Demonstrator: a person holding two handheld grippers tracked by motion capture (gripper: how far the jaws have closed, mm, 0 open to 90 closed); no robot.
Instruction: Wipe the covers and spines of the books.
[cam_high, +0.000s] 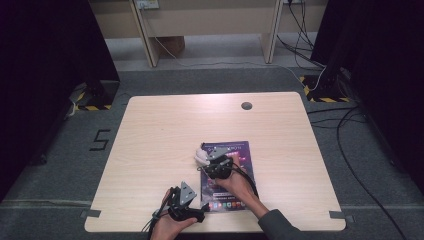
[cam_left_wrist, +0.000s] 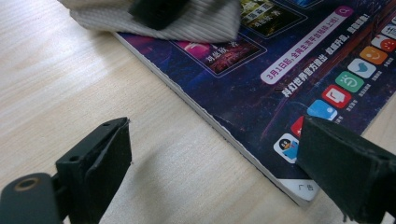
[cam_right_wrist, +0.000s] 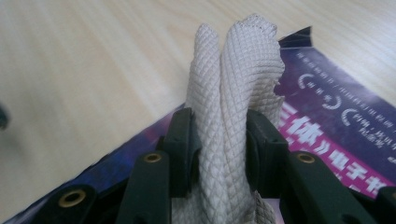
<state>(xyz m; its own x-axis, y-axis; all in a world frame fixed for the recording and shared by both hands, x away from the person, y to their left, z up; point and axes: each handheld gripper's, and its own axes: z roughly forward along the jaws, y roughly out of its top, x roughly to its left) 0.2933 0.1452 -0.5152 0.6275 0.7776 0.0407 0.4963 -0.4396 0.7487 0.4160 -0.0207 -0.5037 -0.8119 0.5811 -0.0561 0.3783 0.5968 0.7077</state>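
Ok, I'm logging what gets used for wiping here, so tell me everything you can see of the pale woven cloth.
The cream cloth with a diamond-weave texture is bunched into thick folds and clamped between the jaws of the right gripper, its folded end sticking out past them. In the high view it shows as a pale wad at the upper left corner of the purple glossy magazine lying flat on the light wooden table. It looks soft and dry.

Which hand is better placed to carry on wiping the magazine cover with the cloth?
Right. The right gripper is shut on the folded cloth over the magazine. The left gripper is open at the magazine's near corner, holding nothing.
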